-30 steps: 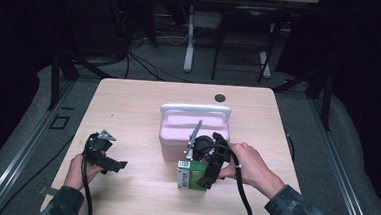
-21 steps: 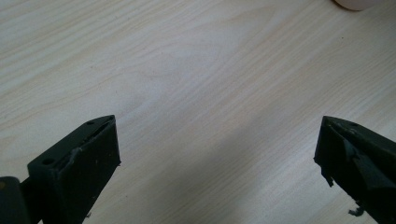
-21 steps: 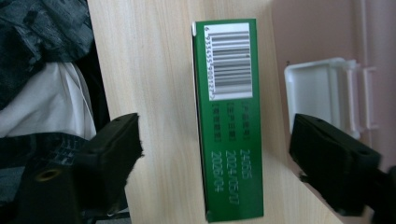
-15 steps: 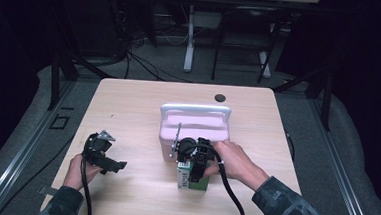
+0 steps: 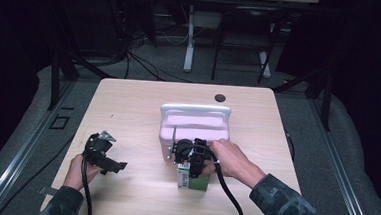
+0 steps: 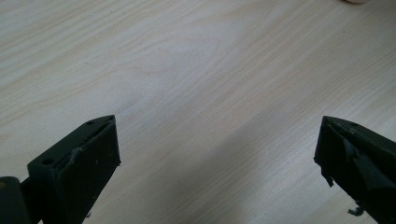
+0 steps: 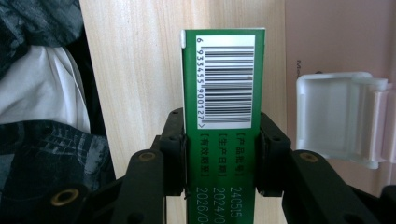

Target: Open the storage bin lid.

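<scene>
A green carton (image 5: 193, 183) with a white barcode label (image 7: 226, 79) stands on the wooden table (image 5: 128, 108), just in front of a pink box (image 5: 194, 130) with a white lid handle. My right gripper (image 5: 191, 161) comes down on the carton from above. In the right gripper view its jaws (image 7: 223, 154) have just been closing, and both pads now press on the carton's sides. My left gripper (image 5: 114, 163) rests at the front left of the table with its jaws wide open (image 6: 217, 144) over bare wood.
A small dark round object (image 5: 220, 97) lies near the table's far edge. The pink box's white latch (image 7: 341, 116) sits close beside the right jaw. A dark floor and other table legs lie beyond the table.
The right hand has moved left and down over the green carton, and its jaws have closed onto it. The left hand and gripper have stayed put.
</scene>
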`<state>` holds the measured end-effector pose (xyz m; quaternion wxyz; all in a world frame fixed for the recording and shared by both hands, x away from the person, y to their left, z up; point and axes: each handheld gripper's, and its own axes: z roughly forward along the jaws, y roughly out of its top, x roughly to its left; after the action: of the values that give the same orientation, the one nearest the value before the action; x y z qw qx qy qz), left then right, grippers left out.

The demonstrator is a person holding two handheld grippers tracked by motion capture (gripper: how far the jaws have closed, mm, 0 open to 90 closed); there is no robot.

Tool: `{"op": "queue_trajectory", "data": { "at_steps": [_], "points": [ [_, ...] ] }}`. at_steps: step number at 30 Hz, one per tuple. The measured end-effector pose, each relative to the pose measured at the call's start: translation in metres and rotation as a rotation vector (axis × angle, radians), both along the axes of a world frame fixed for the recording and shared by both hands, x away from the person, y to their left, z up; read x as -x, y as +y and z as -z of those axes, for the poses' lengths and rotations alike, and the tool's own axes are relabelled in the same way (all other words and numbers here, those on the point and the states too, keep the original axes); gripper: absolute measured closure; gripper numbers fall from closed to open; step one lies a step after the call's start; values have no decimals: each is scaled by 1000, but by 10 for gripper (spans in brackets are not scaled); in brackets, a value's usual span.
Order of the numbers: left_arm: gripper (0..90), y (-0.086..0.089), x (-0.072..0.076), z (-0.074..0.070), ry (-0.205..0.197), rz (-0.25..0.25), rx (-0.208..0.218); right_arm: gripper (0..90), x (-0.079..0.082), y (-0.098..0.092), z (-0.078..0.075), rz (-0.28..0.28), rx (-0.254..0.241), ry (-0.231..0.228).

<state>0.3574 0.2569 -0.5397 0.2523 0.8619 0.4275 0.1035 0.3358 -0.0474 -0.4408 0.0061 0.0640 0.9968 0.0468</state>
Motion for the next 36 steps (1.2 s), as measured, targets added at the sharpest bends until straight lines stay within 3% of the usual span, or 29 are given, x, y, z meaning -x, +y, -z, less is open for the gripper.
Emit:
{"op": "queue_trajectory", "data": {
  "at_steps": [18, 36],
  "points": [
    [1, -1, 0, 0, 5, 0, -2, 631, 7, -10, -9, 2, -2, -8],
    [1, -1, 0, 0, 5, -1, -3, 631, 8, -53, -19, 80, 0, -19]
  ]
}}
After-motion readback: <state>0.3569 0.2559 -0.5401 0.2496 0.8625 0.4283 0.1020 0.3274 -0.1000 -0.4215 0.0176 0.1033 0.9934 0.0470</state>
